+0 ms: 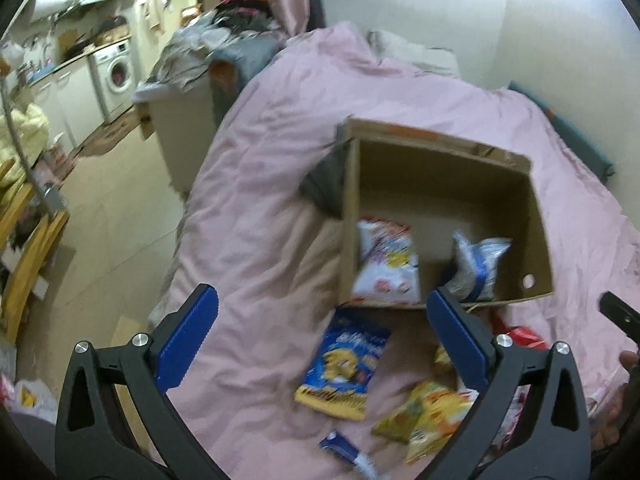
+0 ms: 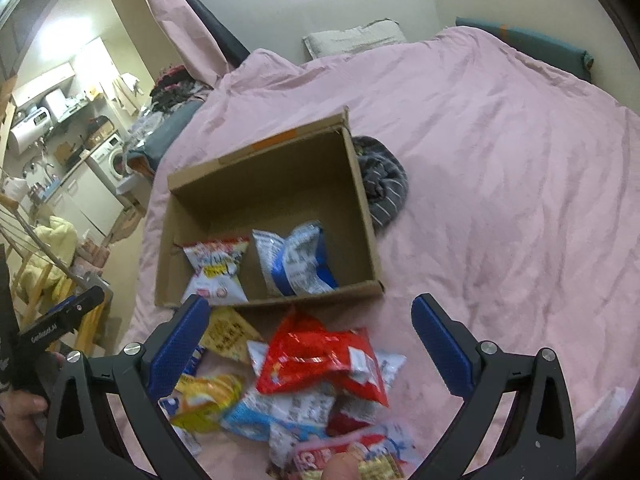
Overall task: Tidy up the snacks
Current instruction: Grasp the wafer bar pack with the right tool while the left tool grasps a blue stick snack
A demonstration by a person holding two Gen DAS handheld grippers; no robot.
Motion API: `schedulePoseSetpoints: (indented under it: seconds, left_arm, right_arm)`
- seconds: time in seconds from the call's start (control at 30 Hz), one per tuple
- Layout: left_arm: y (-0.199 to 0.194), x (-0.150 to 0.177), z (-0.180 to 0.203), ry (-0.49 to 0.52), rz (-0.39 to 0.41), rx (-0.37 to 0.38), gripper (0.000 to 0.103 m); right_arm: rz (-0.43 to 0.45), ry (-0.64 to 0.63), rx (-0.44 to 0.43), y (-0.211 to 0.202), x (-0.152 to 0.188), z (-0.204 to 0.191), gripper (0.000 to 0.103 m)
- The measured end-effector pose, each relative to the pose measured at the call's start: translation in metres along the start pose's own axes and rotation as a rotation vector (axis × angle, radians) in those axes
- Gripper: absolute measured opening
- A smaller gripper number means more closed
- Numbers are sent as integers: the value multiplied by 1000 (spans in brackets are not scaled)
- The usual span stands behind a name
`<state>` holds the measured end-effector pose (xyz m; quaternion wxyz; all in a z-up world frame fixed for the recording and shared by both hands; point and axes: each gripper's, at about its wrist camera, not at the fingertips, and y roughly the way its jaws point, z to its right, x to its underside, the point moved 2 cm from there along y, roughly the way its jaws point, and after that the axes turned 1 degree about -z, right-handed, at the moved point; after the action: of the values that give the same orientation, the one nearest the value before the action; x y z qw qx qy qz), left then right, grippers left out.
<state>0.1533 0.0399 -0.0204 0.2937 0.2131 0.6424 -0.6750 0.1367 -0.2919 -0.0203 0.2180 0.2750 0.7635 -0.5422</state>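
Note:
An open cardboard box (image 1: 536,216) (image 2: 360,184) sits on the pink bed. Inside lie a white-and-red snack bag (image 1: 386,260) (image 2: 218,268) and a blue-and-white bag (image 1: 478,264) (image 2: 296,260). In front of the box is a loose pile: a blue-and-yellow bag (image 1: 344,364), yellow bags (image 1: 428,416) (image 2: 208,398), a red bag (image 2: 320,356) and more. My left gripper (image 1: 324,336) is open and empty above the blue-and-yellow bag. My right gripper (image 2: 312,344) is open and empty above the red bag.
A dark striped cloth (image 2: 382,184) lies right of the box. The pink duvet (image 2: 500,200) covers the bed, with a pillow (image 2: 352,38) by the wall. The bed's left edge drops to the floor (image 1: 112,216); a laundry pile (image 1: 224,40) and washing machine (image 1: 116,70) stand beyond.

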Motion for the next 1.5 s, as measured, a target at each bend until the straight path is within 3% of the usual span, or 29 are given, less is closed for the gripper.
schedulePoseSetpoints:
  seconds: [0.2, 0.4, 0.53, 0.6, 0.67, 0.8, 0.87, 0.97, 1.03, 1.17, 1.23, 1.4, 1.5]
  left_arm:
    - [9, 20, -14, -2, -79, -44, 103]
    - [39, 68, -16, -98, -317, 3, 102]
    - [60, 113, -7, -199, -512, 56, 86]
    - [66, 129, -1, -201, -561, 51, 82]
    - [70, 138, 7, -188, -592, 53, 72]
    - [69, 141, 24, -100, -585, 42, 54]
    - [69, 142, 27, -91, -591, 36, 32]
    - [70, 144, 28, -80, -606, 24, 17]
    - [68, 143, 26, -82, -603, 30, 14]
    - [59, 133, 23, -72, -569, 34, 14]
    - [53, 128, 24, -66, -555, 37, 14]
    - [42, 123, 26, -74, -526, 40, 14]
    - [34, 120, 27, -72, -516, 48, 13]
  right_arm:
    - [-30, -13, 39, -2, 12, 14, 103]
    - [-55, 6, 56, 1, 14, 20, 103]
    - [-113, 36, 64, 10, 14, 28, 103]
    - [-149, 72, 60, 14, 17, 35, 103]
    - [-244, 119, 63, 26, 28, 47, 103]
    - [-472, 197, 34, 50, 63, 62, 102]
    - [-520, 193, 32, 51, 77, 60, 97]
    - [-521, 146, 42, 40, 87, 49, 96]
    - [-537, 174, 14, 33, 96, 45, 93]
    - [-575, 350, 0, 31, 118, 57, 68]
    - [-577, 406, 11, 34, 125, 59, 63]
    - [-562, 439, 54, 43, 129, 58, 59]
    - [-554, 429, 83, 44, 133, 57, 45]
